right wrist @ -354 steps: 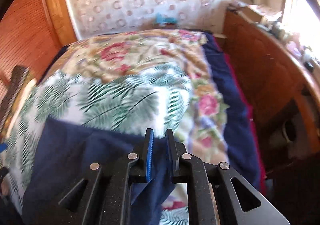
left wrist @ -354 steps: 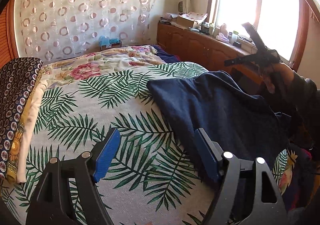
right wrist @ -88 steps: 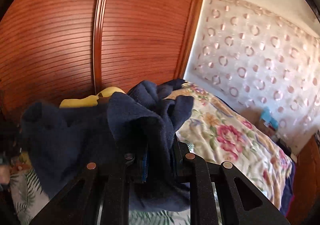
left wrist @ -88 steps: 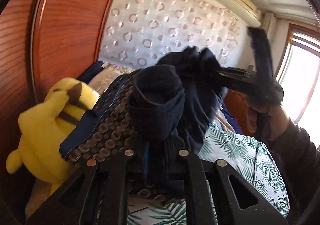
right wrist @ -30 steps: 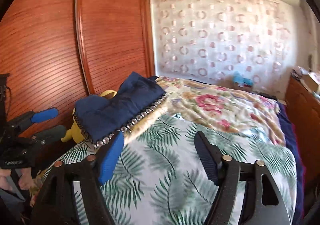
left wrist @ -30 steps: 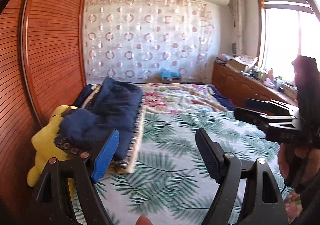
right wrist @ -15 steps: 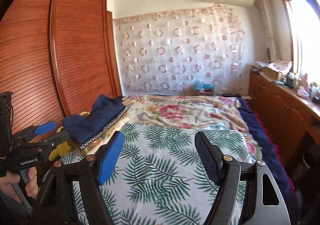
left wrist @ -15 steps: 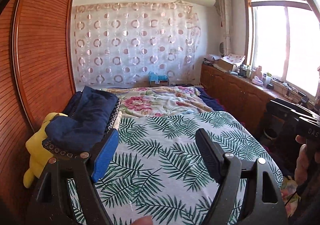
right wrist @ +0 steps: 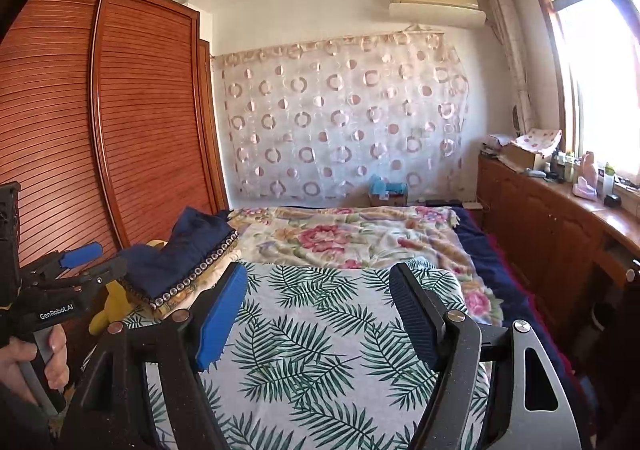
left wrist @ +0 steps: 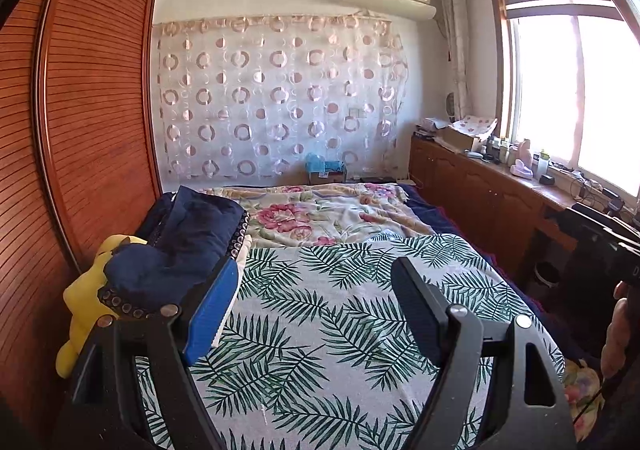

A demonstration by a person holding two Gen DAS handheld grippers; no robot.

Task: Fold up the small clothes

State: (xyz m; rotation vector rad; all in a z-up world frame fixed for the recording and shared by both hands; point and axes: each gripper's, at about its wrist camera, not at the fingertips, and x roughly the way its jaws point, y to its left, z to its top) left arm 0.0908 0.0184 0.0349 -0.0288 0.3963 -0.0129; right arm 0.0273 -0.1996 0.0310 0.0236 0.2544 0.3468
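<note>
My left gripper (left wrist: 316, 314) and my right gripper (right wrist: 320, 314) are side by side above the near end of the bed (left wrist: 344, 314), both with fingers wide apart and nothing between them. The folded cloth (left wrist: 180, 246) lies on a pile at the left edge of the bed, with a soft toy (left wrist: 84, 298) just left of it, next to the wardrobe (left wrist: 88, 122). A curtain (left wrist: 276, 98) hangs behind the bed. A long cabinet (left wrist: 480, 186) runs along the right, under the window (left wrist: 576, 106).

wardrobe (left wrist: 80, 130) left | curtain (left wrist: 280, 98) back wall | window (left wrist: 580, 98) right, bright | bed (left wrist: 340, 310) centre
</note>
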